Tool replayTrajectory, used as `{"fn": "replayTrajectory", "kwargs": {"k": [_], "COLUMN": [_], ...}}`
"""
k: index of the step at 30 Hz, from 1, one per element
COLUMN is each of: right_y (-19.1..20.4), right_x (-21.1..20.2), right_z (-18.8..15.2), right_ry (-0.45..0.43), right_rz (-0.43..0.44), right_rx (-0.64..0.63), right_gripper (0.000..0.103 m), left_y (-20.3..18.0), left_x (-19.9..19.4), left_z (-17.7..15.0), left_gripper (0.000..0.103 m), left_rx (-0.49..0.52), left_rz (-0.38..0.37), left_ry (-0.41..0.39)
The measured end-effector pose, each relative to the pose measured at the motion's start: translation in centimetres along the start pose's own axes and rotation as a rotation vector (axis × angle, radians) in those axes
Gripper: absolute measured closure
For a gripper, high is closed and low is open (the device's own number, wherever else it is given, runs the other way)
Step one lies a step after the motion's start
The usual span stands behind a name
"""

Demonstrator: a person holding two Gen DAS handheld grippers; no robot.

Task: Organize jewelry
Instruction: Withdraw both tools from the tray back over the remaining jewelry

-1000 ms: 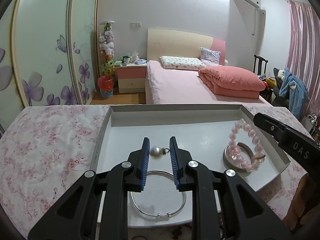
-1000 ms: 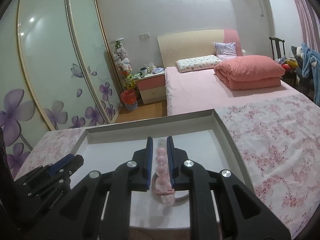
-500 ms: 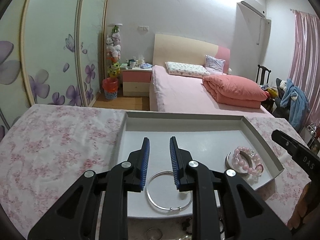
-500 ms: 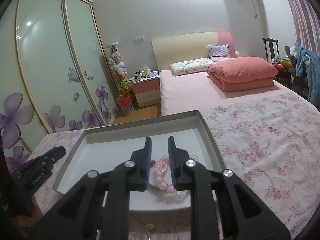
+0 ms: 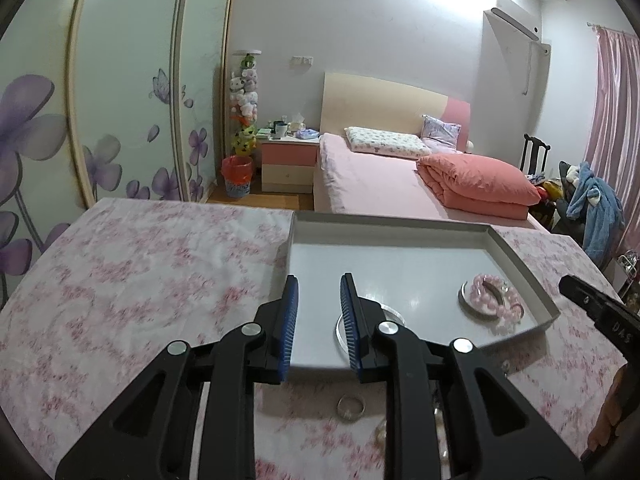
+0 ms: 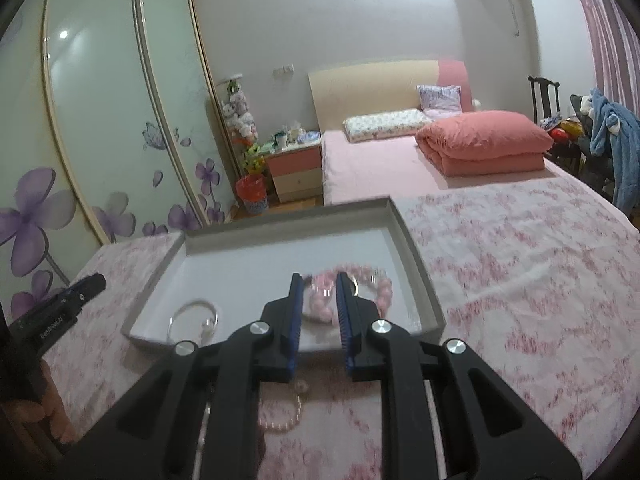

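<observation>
A shallow white tray (image 5: 392,228) lies on the floral tablecloth. In it a pink bead bracelet (image 5: 490,294) rests on a silver ring at the right. A thin silver bangle (image 5: 396,312) lies near the front edge, half hidden by my left finger. My left gripper (image 5: 319,280) hovers over the tray's near left corner, its jaws opening with nothing between them. My right gripper (image 6: 319,278) is held back from the tray's front edge, jaws narrowly apart and empty. The pink bracelet (image 6: 376,292) lies beyond its tips, and the bangle (image 6: 194,318) lies to the left.
On the cloth in front of the tray lie a small ring (image 5: 351,407) and a pale bead strand (image 6: 280,416). The other gripper shows at each view's edge (image 5: 600,316) (image 6: 60,308). A bed and flowered wardrobe doors stand beyond the table.
Both grippers have drawn back from over the tray toward its front edge. The pink bracelet, between the right jaws a second ago, now lies in the tray. The left view has swung leftward.
</observation>
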State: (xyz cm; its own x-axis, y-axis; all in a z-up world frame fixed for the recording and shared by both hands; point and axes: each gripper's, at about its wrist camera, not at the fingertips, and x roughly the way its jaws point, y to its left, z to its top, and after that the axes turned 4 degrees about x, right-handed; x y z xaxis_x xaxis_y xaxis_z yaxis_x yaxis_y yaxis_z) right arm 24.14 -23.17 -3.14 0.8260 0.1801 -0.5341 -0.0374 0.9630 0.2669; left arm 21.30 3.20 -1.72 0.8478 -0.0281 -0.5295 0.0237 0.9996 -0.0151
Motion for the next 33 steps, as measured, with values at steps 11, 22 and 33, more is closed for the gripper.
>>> {"fn": "replayTrajectory", "kwargs": {"k": [11, 22, 33], "right_y": [-0.1, 1.9, -0.8], "right_x": [2.1, 5.5, 4.2], "right_z": [-4.1, -4.6, -5.4], "right_ry": [0.213, 0.306, 0.314], "right_rz": [0.015, -0.011, -0.049], "right_rx": [-0.027, -0.07, -0.054], "right_gripper": [0.085, 0.082, 0.089], "left_y": [2.9, 3.7, 1.3], "left_x": [-1.6, -1.8, -1.6], "left_z": [-3.8, -4.7, -5.2], "left_gripper": [0.065, 0.06, 0.056], "left_rx": [-0.028, -0.038, 0.009], "left_rz": [0.03, 0.025, -0.054], "left_ry": [0.072, 0.093, 0.134]}}
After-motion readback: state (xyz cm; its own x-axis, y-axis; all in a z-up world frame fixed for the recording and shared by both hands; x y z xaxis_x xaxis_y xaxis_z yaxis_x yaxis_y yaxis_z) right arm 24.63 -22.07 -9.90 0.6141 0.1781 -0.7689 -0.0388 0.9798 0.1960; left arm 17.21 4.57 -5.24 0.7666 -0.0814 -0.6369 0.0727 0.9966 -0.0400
